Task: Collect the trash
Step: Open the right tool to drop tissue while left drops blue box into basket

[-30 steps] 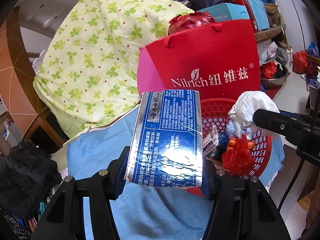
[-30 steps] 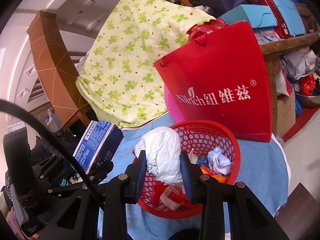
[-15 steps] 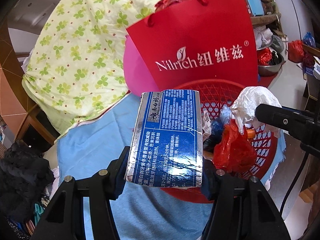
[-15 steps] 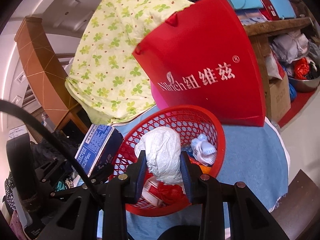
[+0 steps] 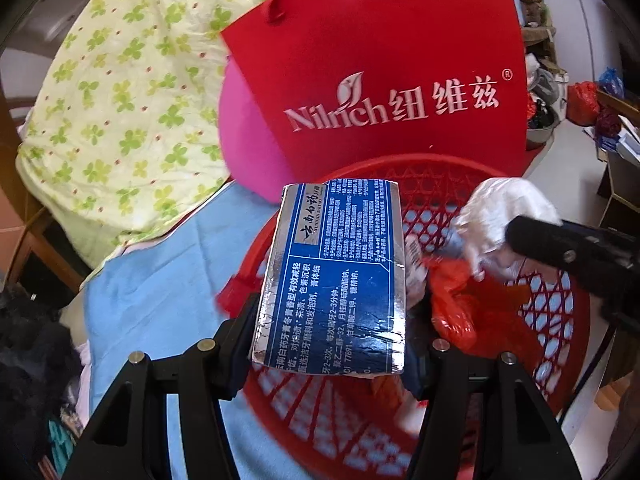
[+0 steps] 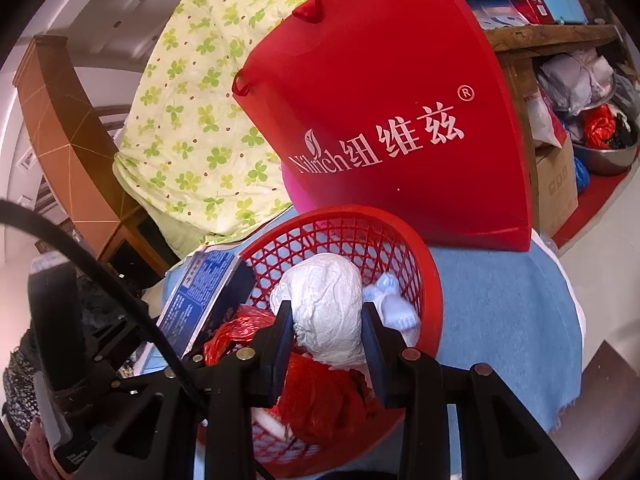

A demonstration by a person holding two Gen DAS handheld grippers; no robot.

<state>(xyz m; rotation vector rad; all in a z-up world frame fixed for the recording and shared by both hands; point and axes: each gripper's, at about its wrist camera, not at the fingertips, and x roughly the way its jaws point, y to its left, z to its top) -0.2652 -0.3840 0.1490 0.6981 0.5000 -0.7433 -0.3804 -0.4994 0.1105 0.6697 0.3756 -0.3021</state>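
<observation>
My left gripper (image 5: 332, 328) is shut on a blue and silver toothpaste box (image 5: 336, 272), held tilted over the near rim of the red mesh basket (image 5: 420, 164). The right gripper (image 6: 326, 320) has a crumpled white wad (image 6: 324, 296) between its pads, low inside the basket (image 6: 434, 280). Its jaws are opening, with the pads still against the wad. In the right wrist view the box (image 6: 200, 292) sits at the basket's left edge. Crumpled red plastic (image 6: 320, 392) and a pale blue scrap (image 6: 392, 304) lie in the basket.
A red Nilrich carrier bag (image 6: 384, 120) stands right behind the basket, with a pink object beside it. A green clover quilt (image 6: 192, 128) is heaped to the left. The basket rests on a blue cloth (image 6: 500, 312). Boxes and a steel bowl (image 6: 604, 156) crowd the far right.
Both grippers have sunk towards the basket with their loads. The white wad is now down inside the basket, and the box has come over the rim.
</observation>
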